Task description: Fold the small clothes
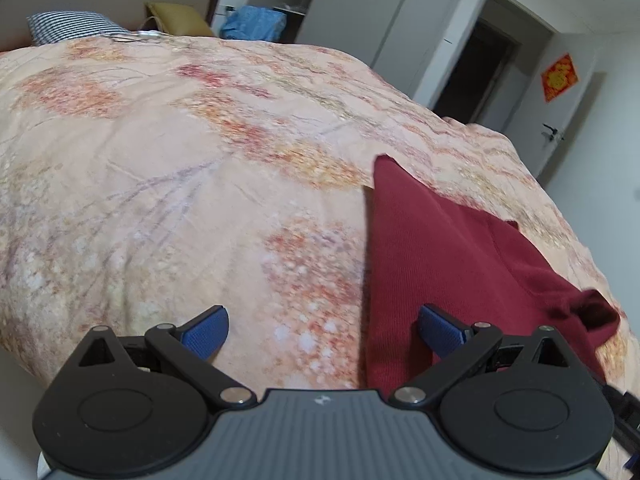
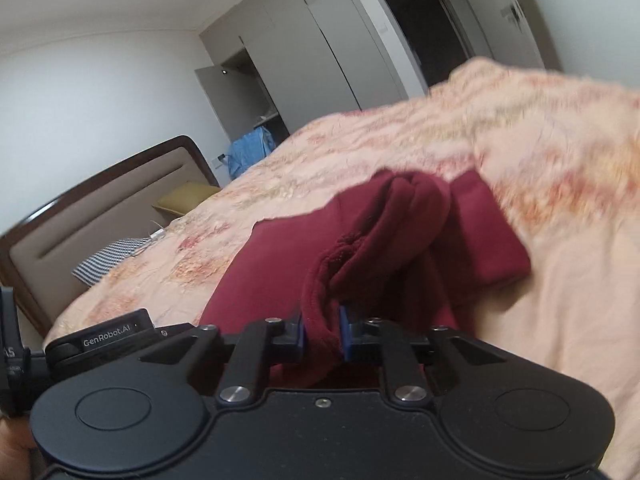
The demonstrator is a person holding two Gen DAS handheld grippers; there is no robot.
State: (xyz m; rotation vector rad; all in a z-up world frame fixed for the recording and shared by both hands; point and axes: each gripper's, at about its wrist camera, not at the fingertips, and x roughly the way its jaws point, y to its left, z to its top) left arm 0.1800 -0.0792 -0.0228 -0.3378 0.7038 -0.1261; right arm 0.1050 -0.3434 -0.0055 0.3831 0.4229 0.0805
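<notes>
A dark red garment [image 1: 452, 256] lies on the peach floral bedspread [image 1: 180, 168], right of centre in the left wrist view. My left gripper [image 1: 324, 330] is open and empty just above the bed, its right blue pad [image 1: 440, 330] over the garment's near left edge. In the right wrist view my right gripper [image 2: 323, 336] is shut on a bunched fold of the red garment [image 2: 380, 240], lifted slightly off the bedspread [image 2: 560, 240]. The rest of the garment lies rumpled ahead of it.
A padded headboard [image 2: 100, 208], a striped pillow [image 1: 72, 26] and a yellow cushion [image 1: 176, 18] are at the bed's far end. A blue cloth [image 1: 256, 22] lies beyond. Grey wardrobes [image 2: 304, 48] and a dark doorway [image 1: 480, 76] stand past the bed.
</notes>
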